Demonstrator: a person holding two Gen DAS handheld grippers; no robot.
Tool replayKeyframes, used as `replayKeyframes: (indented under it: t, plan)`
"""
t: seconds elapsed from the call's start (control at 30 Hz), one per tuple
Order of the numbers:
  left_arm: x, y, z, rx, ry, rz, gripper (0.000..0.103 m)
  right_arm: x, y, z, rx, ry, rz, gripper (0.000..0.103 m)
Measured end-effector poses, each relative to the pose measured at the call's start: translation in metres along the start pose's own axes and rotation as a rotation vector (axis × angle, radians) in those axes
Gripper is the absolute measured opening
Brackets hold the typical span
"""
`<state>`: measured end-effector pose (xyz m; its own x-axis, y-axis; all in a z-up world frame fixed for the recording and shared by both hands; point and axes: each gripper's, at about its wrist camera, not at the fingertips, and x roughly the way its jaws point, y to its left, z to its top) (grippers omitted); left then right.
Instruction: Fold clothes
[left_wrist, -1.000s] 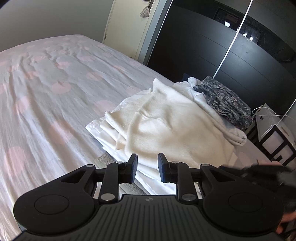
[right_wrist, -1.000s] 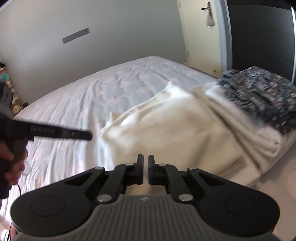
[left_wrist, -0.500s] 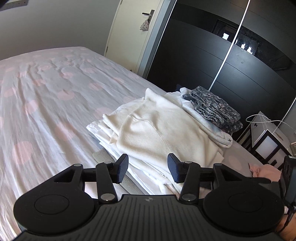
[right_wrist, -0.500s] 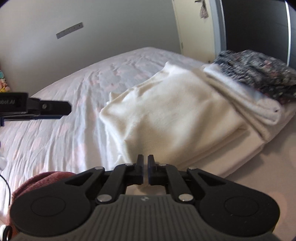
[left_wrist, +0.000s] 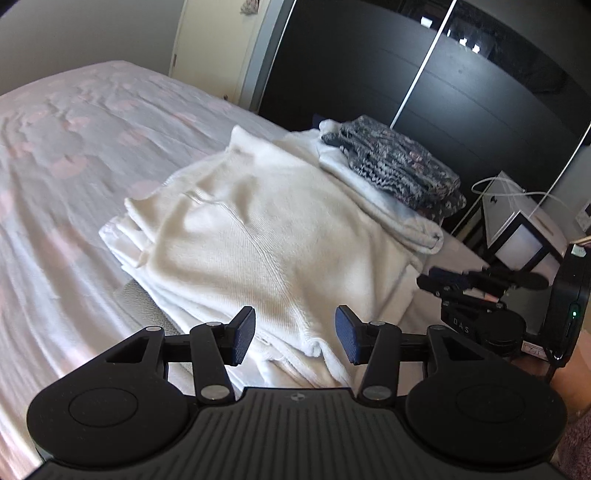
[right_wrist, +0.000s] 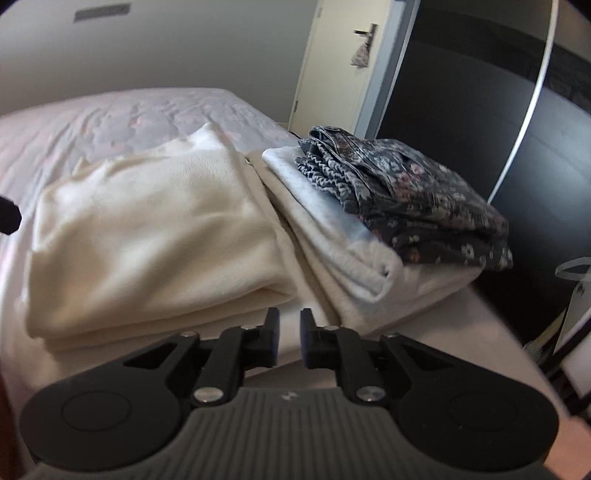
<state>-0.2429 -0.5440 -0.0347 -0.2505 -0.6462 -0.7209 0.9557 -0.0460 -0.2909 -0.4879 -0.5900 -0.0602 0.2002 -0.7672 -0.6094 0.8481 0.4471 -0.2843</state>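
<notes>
A folded cream garment (left_wrist: 266, 236) lies on the bed on top of other pale folded pieces. Beside it a dark floral garment (left_wrist: 395, 166) rests on a folded white piece (left_wrist: 373, 199). My left gripper (left_wrist: 295, 336) is open just over the cream pile's near edge, with a fold of cloth showing between its fingers but not pinched. The right gripper (left_wrist: 436, 282) shows at the right of the pile. In the right wrist view my right gripper (right_wrist: 289, 336) hovers before the cream garment (right_wrist: 155, 236) and the floral garment (right_wrist: 406, 195). Its jaws are opening, a narrow gap with nothing in it.
The bed (left_wrist: 66, 177) has a pale sheet with pink dots and stretches left and back. A dark wardrobe (left_wrist: 406, 74) stands behind the pile, a cream door (right_wrist: 343, 74) beside it. A bedside table with a white box (left_wrist: 517, 229) is at the right.
My left gripper has opened wide and moved closer to the cream pile's near edge. My right gripper has swung right toward the pile's front, and its shut jaws have parted slightly.
</notes>
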Motion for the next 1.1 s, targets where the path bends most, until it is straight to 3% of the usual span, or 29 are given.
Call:
replayKeyframes:
  t: [0.3, 0.5, 0.57, 0.67, 0.9, 1.1]
  plan:
    - [0.028, 0.008, 0.011, -0.003, 0.055, -0.002, 0.042, 0.023, 0.042, -0.004, -0.491, -0.05, -0.103, 0.025]
    - [0.034, 0.01, 0.014, 0.012, 0.066, 0.011, 0.036, 0.019, 0.061, -0.019, -0.707, -0.116, -0.155, 0.024]
    - [0.035, 0.01, 0.014, 0.029, 0.069, 0.023, 0.031, 0.018, 0.061, -0.022, -0.729, -0.122, -0.155, 0.011]
    - [0.036, 0.01, 0.015, 0.047, 0.081, 0.036, 0.025, 0.011, 0.059, -0.024, -0.739, -0.142, -0.175, 0.006]
    - [0.039, 0.013, 0.01, 0.062, 0.098, 0.041, 0.022, 0.014, 0.055, -0.034, -0.775, -0.103, -0.17, 0.005]
    - [0.028, 0.017, 0.007, 0.028, 0.086, 0.029, 0.022, 0.009, 0.053, -0.034, -0.721, -0.04, -0.169, 0.005]
